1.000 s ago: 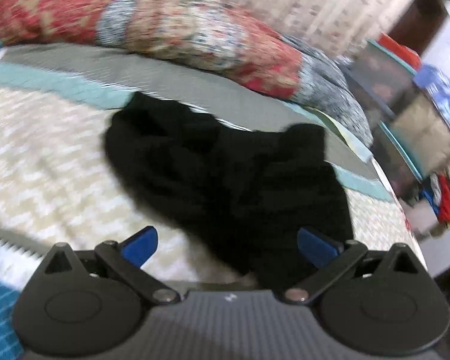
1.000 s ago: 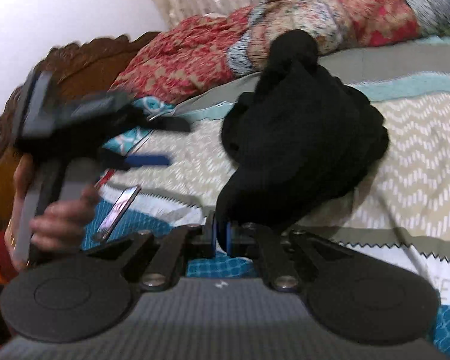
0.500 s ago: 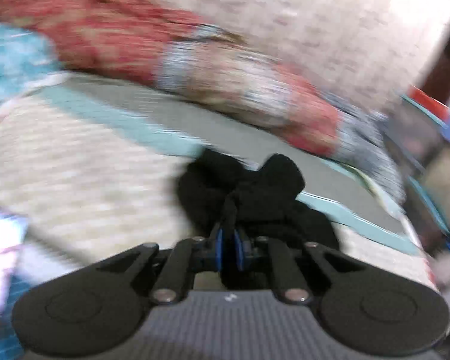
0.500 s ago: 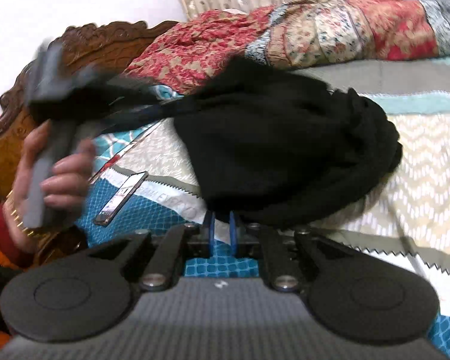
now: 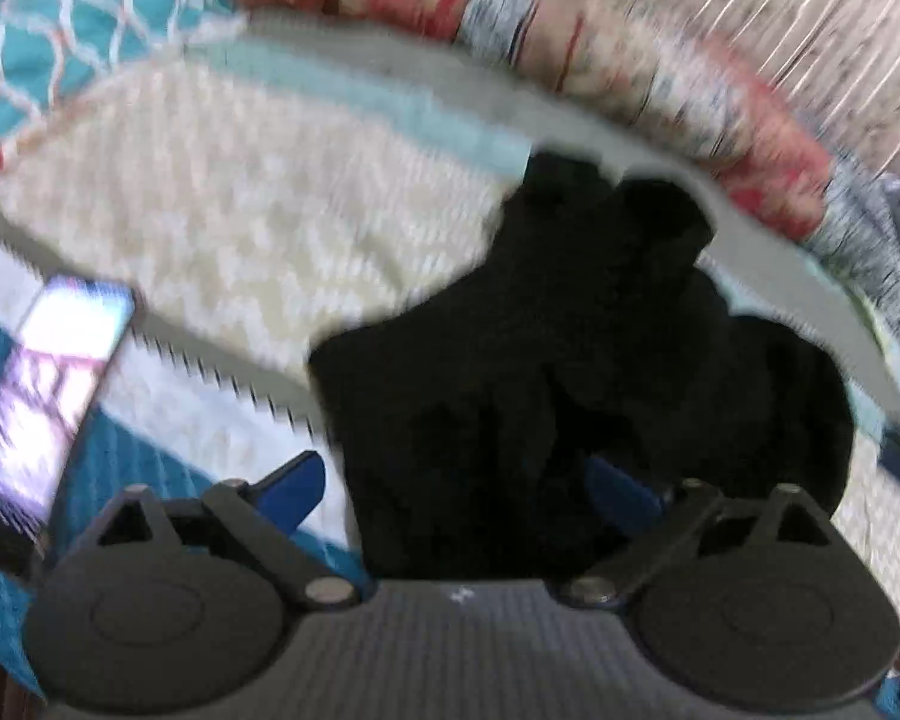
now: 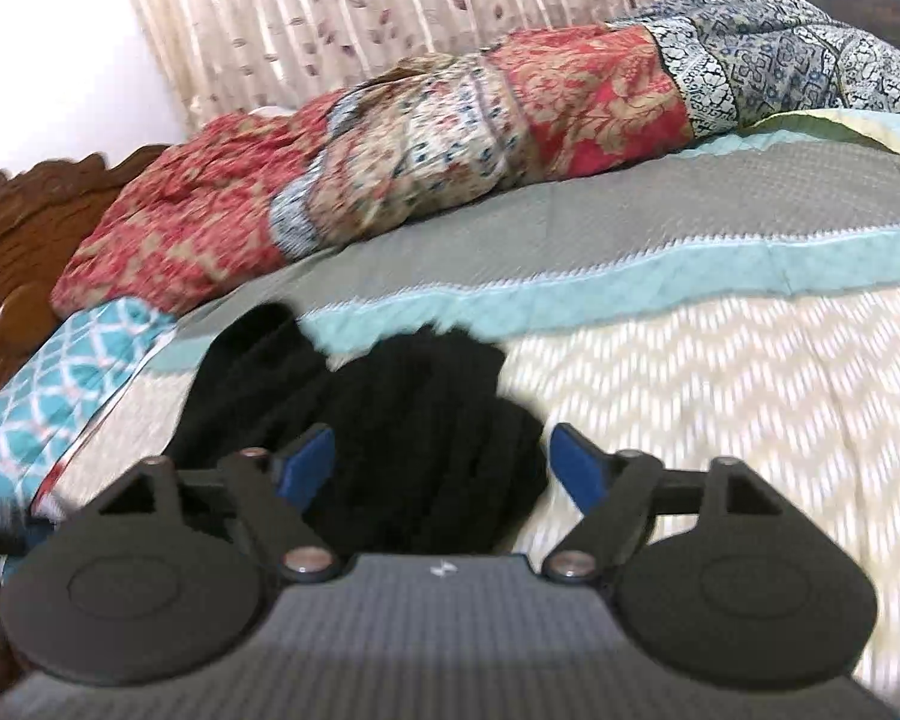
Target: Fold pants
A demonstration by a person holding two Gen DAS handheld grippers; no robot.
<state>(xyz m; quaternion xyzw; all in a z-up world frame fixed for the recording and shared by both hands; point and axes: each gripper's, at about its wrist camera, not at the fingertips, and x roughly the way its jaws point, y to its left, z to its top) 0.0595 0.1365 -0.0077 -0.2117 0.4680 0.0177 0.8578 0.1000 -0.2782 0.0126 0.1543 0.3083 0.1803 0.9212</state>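
Pants not folded at all yet, basically at square one

Low in frame, left gripper (image 5: pixel 456 489) and right gripper (image 6: pixel 444 459) both gape wide, holding nothing; beyond them black pants (image 6: pixel 390 414) lie bunched mid-frame on the bedspread (image 6: pixel 720 372).

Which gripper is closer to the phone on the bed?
Left. The left gripper hangs open over the black pants, with the phone just off to its side. The right gripper view shows no phone at all.
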